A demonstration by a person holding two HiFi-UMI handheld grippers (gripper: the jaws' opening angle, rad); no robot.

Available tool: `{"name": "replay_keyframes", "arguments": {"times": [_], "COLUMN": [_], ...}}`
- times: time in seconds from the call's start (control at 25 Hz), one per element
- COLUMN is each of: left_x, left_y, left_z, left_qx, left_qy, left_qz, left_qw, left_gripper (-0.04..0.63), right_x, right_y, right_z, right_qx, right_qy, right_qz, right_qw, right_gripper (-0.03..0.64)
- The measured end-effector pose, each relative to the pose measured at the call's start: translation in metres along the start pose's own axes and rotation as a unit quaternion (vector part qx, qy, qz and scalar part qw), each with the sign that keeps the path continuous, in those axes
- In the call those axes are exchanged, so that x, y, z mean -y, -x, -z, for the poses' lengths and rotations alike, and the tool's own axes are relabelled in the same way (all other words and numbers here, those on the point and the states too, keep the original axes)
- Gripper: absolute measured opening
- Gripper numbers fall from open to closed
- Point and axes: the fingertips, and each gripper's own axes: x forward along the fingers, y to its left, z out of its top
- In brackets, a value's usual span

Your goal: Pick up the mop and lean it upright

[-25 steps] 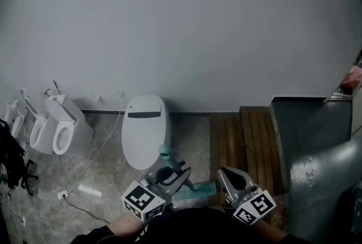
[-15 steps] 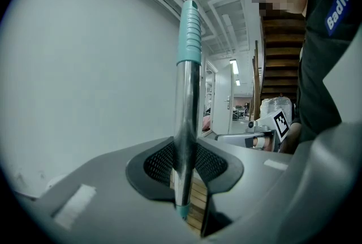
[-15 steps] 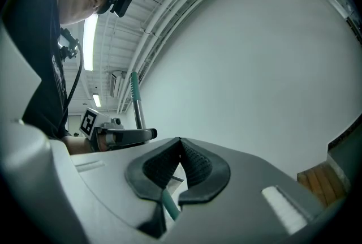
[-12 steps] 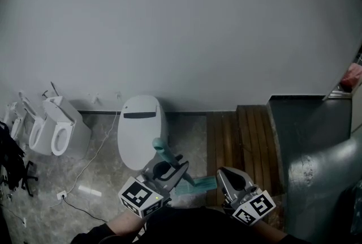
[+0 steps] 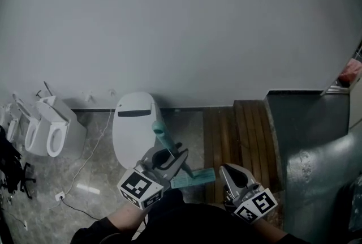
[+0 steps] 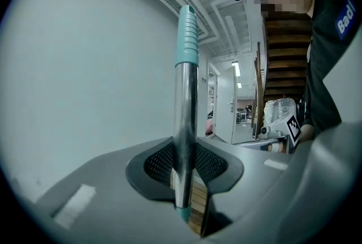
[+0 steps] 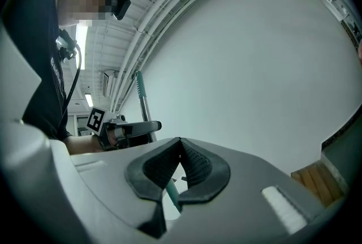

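Leverage decides how the mop will handle. Its long metal shaft looks stiff and fairly light, but length makes it swing from wherever it is held. The polished tube also looks slippery. A hold on the bare metal below the end, where the left gripper has it, should steer it well, though the ribbed teal grip would probably slip less. The flat teal head looks soft-faced and may pivot or flop when it meets the floor. The left jaws are clamped on the shaft from both sides. The mop stands close to upright in front of the person, over the floor between the closed toilet and the wooden platform. As far as the head view shows, it is clear of the wall. The right gripper has its jaws pressed together at the tips with nothing held, and it hangs near the mop head, apart from it. Counted by size, there is one plain grey wall, one slatted wooden platform and one toilet with its lid down. At least two open toilets stand at far left, and a possible third is too cut off to tell. There is also one mop, two grippers and one white cable trailing over the floor.
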Motion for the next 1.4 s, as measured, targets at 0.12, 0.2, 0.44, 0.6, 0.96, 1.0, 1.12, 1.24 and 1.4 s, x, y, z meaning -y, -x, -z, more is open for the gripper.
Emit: {"name": "replay_keyframes", "arguments": {"times": [0.12,0.2,0.44,0.6,0.96,1.0,1.12,1.24,1.4], "left_x": [-0.018,-0.032,-0.089,-0.132,-0.217,-0.225,-0.245,-0.258,-0.265], "left_y": [-0.010,-0.018,-0.043,-0.060,-0.092,-0.096,-0.106,-0.117,-0.135], "left_z": [0.002,-0.001,-0.005,0.005,0.026,0.029,0.039,0.051,0.051], "left_qx": [-0.006,0.000,0.004,0.002,-0.004,-0.004,-0.006,-0.017,-0.022], "left_qy": [0.001,-0.004,-0.002,-0.004,-0.015,-0.015,-0.009,-0.008,-0.013], "left_qz": [0.009,0.018,0.048,0.070,0.109,0.109,0.107,0.105,0.105], "left_qw": [0.9999,0.9998,0.9989,0.9975,0.9939,0.9940,0.9942,0.9943,0.9941], "left_gripper": [0.106,0.106,0.105,0.106,0.106,0.104,0.104,0.104,0.104], "right_x": [0.005,0.015,0.029,0.037,0.041,0.042,0.043,0.048,0.064], "right_y": [-0.015,-0.027,-0.083,-0.129,-0.207,-0.211,-0.222,-0.234,-0.243], "right_z": [-0.004,-0.003,-0.007,-0.005,-0.012,-0.013,-0.015,-0.016,-0.017], "right_qx": [-0.001,-0.001,-0.005,-0.010,-0.007,-0.008,-0.009,-0.009,-0.011], "right_qy": [-0.004,0.002,-0.005,-0.008,0.000,0.001,0.005,0.006,0.002], "right_qz": [0.009,0.025,0.062,0.086,0.127,0.128,0.130,0.128,0.125], "right_qw": [1.000,1.000,0.998,0.996,0.992,0.992,0.991,0.992,0.992], "right_gripper": [0.005,0.006,0.005,0.005,0.005,0.005,0.005,0.005,0.005]}}
